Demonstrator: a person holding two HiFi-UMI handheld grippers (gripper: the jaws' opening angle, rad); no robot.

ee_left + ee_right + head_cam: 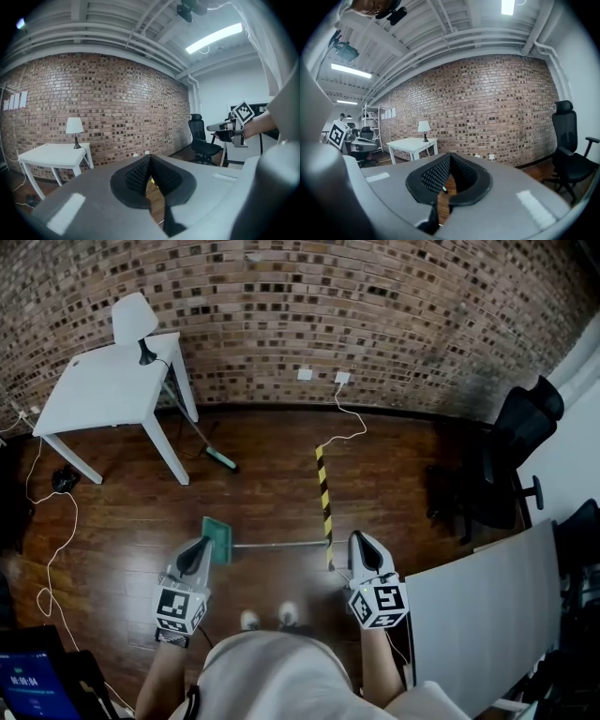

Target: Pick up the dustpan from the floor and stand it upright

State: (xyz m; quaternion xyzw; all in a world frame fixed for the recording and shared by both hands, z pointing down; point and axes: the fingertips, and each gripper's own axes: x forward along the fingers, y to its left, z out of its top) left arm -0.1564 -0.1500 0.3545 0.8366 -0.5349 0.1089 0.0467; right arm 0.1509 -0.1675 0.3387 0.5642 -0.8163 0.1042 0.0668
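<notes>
dustpan (217,539): lay flat on the wooden floor (262,493), just ahead of the person's shoes (268,619), and between the two grippers in the head view
long axis: ran left to right across the head view, roughly level with the gripper tips
pointing: green pan at the left end, thin handle (281,545) reaching right, its far end at the lower end of a yellow-and-black striped strip (324,502)
left gripper (200,546): clenched with nothing in its jaws, and its tip was just beside the pan in the head view
right gripper (362,542): clenched and empty, just right of the handle's end
contact: neither gripper held the dustpan
beyond: a white table (103,390) with a lamp (134,320) stood by the brick wall, a green-headed broom (221,459) leaned at it, and a black chair (511,456) stood at the right
</notes>
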